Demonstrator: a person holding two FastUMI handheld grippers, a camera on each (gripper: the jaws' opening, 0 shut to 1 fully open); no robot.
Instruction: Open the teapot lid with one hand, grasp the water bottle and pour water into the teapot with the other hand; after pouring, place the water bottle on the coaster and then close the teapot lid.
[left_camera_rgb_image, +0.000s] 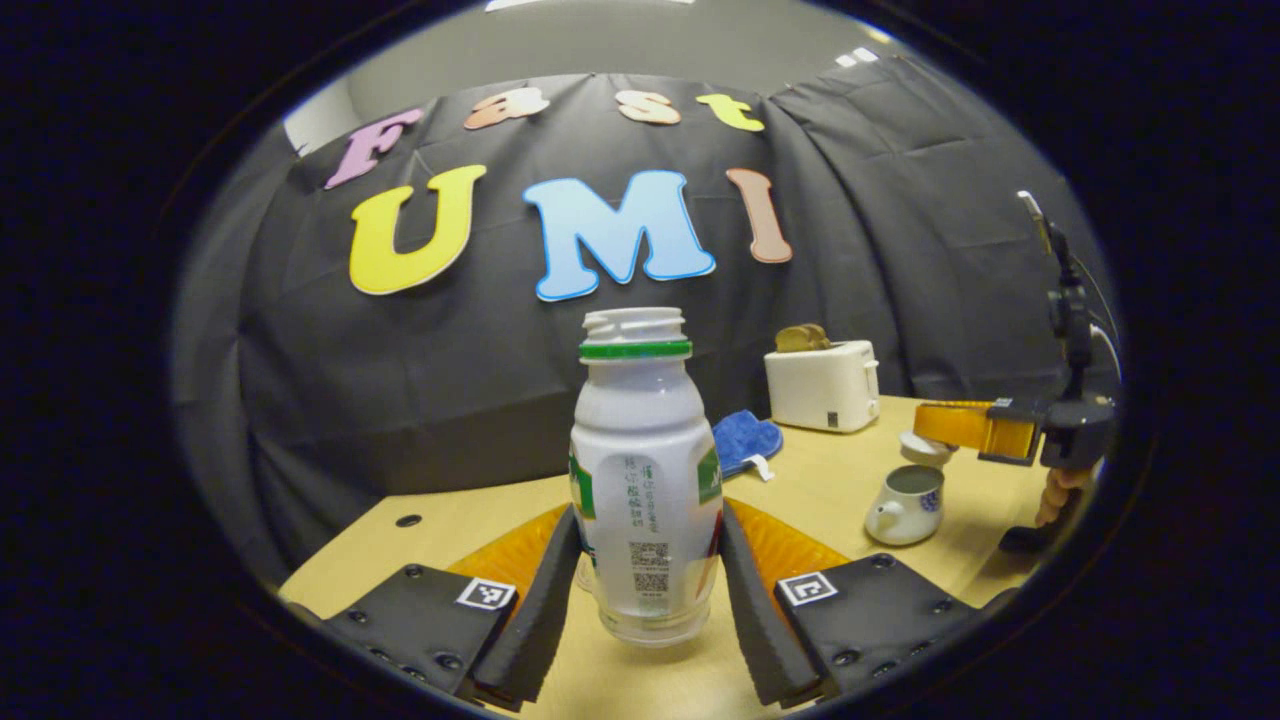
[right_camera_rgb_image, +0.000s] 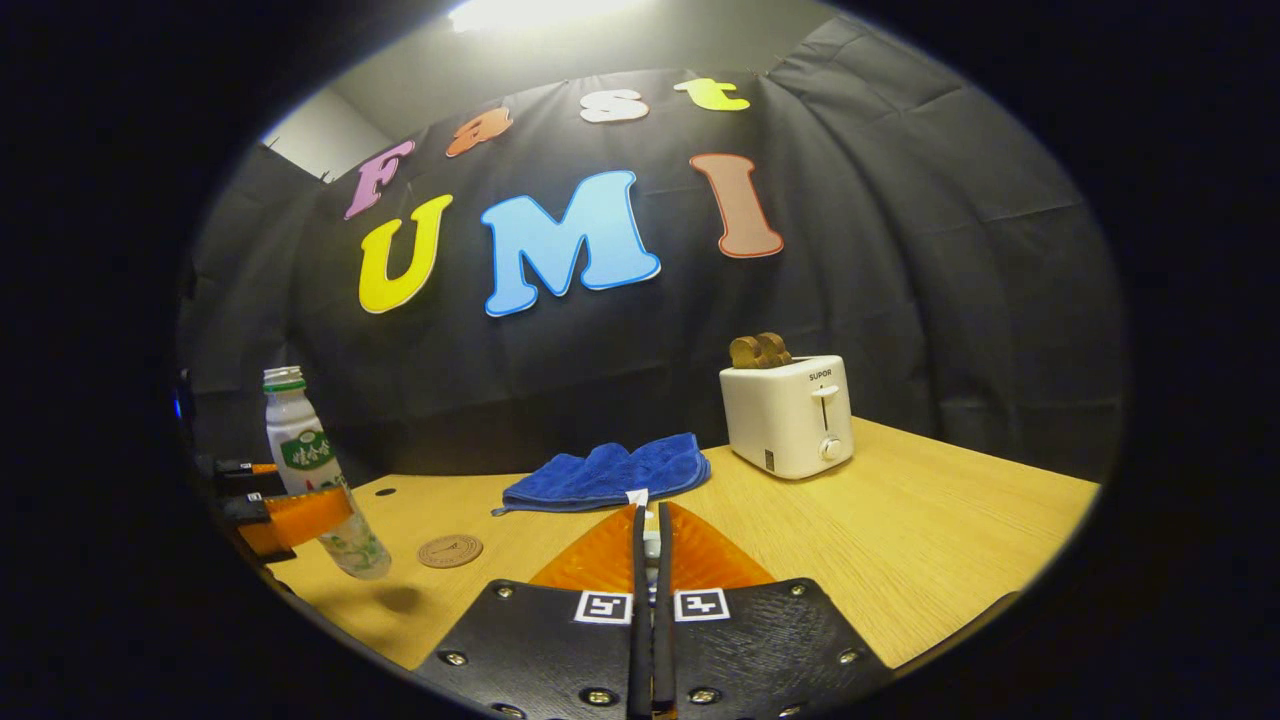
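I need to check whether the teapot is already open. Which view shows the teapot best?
The left gripper view: the small white ceramic teapot stands open on the wooden table, its lid held above. The right gripper view gives no look at the pot.

Bottle (left_camera_rgb_image: 645, 470): smooth semi-gloss plastic. Teapot (left_camera_rgb_image: 905, 505): glazed, glossy ceramic. Surface (right_camera_rgb_image: 900, 540): matt light wood grain. Towel (right_camera_rgb_image: 610, 470): soft napped cloth. Toaster (right_camera_rgb_image: 790, 415): smooth plastic.

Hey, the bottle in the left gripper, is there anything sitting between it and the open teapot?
Nothing visible: in the left gripper view bare table separates the bottle from the teapot. The lid is held up above it.
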